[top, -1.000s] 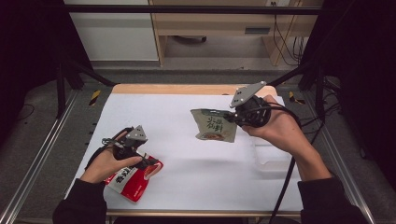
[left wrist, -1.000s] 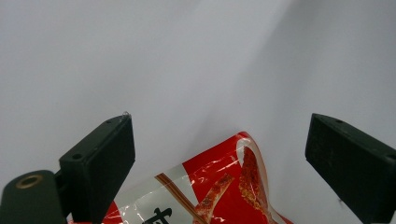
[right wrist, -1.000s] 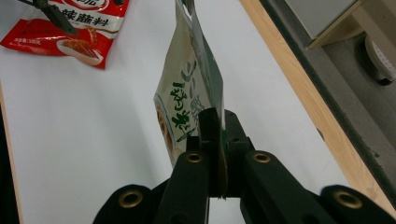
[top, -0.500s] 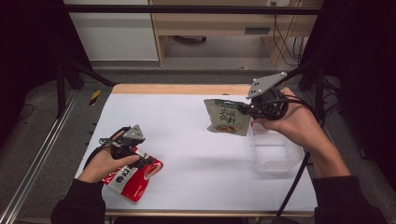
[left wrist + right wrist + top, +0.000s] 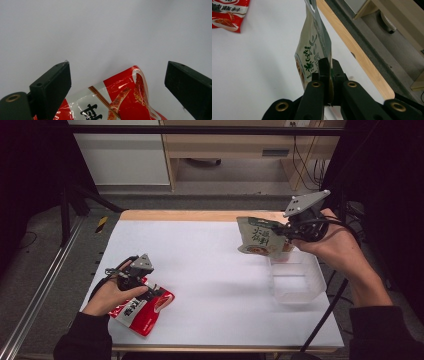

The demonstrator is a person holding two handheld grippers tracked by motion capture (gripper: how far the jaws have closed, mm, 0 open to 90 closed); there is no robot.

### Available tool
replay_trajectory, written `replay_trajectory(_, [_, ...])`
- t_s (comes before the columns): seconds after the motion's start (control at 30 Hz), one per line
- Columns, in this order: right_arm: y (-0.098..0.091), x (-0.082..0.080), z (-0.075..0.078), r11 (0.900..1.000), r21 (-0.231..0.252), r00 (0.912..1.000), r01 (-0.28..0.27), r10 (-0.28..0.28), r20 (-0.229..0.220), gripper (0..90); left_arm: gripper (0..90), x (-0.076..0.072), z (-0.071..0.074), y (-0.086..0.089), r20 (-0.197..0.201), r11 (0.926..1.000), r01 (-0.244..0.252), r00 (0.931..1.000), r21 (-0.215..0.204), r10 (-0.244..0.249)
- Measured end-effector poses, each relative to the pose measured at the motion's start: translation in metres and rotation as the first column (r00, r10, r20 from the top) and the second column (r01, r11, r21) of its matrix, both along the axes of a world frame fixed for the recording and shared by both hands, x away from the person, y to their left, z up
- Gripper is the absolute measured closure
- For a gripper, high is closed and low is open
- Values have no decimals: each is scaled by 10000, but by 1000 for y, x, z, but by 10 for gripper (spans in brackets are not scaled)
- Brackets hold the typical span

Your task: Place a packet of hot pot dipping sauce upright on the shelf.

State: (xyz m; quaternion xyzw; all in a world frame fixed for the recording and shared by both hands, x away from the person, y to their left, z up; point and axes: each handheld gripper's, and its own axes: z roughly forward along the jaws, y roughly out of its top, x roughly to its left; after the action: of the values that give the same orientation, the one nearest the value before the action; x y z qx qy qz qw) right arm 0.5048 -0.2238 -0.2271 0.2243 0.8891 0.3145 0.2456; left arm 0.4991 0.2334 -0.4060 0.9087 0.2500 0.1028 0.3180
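My right gripper is shut on the edge of a grey-green food pouch, which hangs in the air just above the far rim of a clear plastic tub at the table's right. At the front left a red snack packet lies flat on the white tabletop. My left gripper rests over the packet with its jaws wide open, one on each side of the packet's end, without pressing it.
The white table has a wooden far edge and a metal rail along its left side. Behind it stand a cabinet and a wooden desk with cables. A cable trails from the right gripper off the table's right front.
The right hand has carried the green pouch to the right and slightly up, from over the table's middle right to above the clear tub. The left hand and red packet stayed put.
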Motion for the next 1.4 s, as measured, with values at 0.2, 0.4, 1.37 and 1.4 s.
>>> replay_trajectory(0.2, [-13,1,3,9994,100,9994,336,-337,86,900,69,-1,-1,0,-34,9999,-17,10000,111,18])
replay_trajectory(0.4, [-26,2,4,9981,214,9982,576,-579,157,900,69,-1,0,1,-106,9999,-35,9999,146,36])
replay_trajectory(1.37, [-73,3,-9,9880,482,9889,1464,-1475,183,900,69,-1,-1,3,-180,9998,-149,9997,117,151])
replay_trajectory(1.4, [-75,3,-10,9879,448,9887,1484,-1492,136,900,69,-1,0,3,-168,9998,-168,9997,123,170])
